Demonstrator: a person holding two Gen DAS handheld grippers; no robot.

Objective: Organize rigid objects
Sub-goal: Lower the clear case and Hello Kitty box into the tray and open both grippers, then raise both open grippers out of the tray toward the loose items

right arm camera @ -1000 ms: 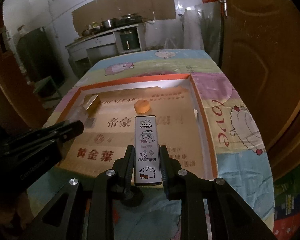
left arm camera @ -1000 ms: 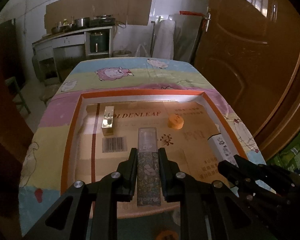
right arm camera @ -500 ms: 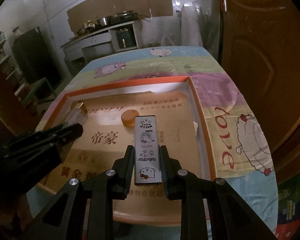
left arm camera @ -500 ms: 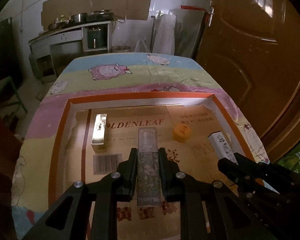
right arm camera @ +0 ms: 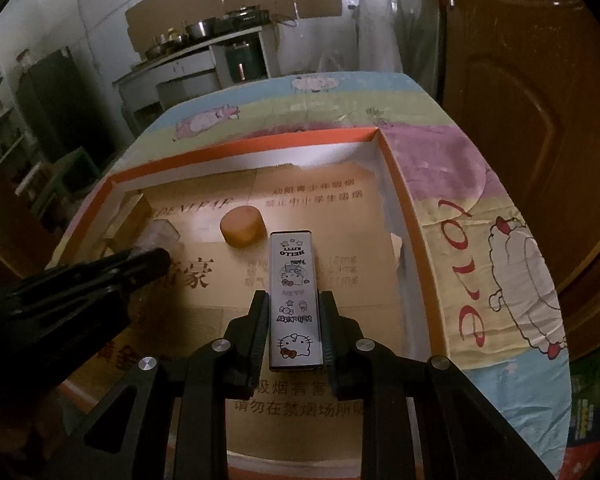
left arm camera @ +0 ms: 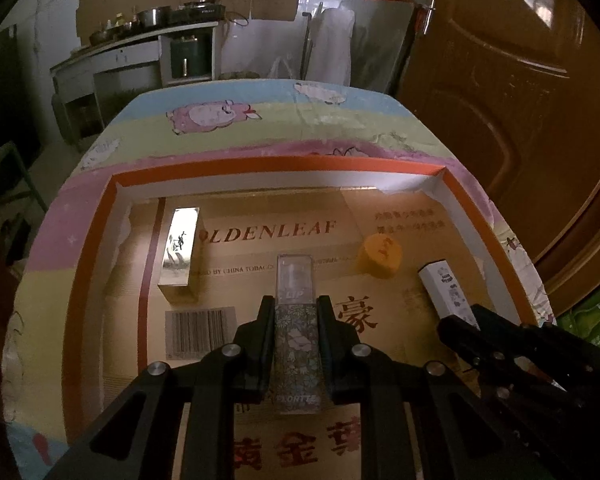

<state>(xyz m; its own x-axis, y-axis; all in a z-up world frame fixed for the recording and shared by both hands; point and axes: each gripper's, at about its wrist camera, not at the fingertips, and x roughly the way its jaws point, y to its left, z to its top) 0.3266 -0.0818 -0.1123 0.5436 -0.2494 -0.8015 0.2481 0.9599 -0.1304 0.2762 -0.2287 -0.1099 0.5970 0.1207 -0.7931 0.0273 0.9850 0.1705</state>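
Jaws on both sides are clenched on slim boxes. In the left wrist view the left gripper (left arm camera: 291, 312) pinches a floral lip-gloss box (left arm camera: 296, 320) along its long sides, the clear-topped end sticking out forward past the fingertips. In the right wrist view the right gripper (right arm camera: 294, 308) clamps a white cartoon-cat box (right arm camera: 294, 300) the same way, its printed face up and its far end reaching toward the middle of the tray.

Both boxes are carried above a shallow orange-rimmed tray (left arm camera: 260, 164) that sits on the worktop, which is covered with a pastel cartoon cloth (left arm camera: 260, 120). A sheet of printed cardboard (left arm camera: 400, 216) lines the tray floor. Already lying in the tray are a shiny gold box (left arm camera: 179, 252) near the left wall, and an orange round block (left arm camera: 380, 254) toward the far right, between the two held boxes as seen from either camera.

This looks like the placing step: two items in transit, two set down. Whether either held box touches the cardboard I cannot tell; they appear to hover. The next move probably calls for lowering each box flat onto bare cardboard, lined up with the gold box and clear of the round block, then opening the jaws without dragging the box sideways.
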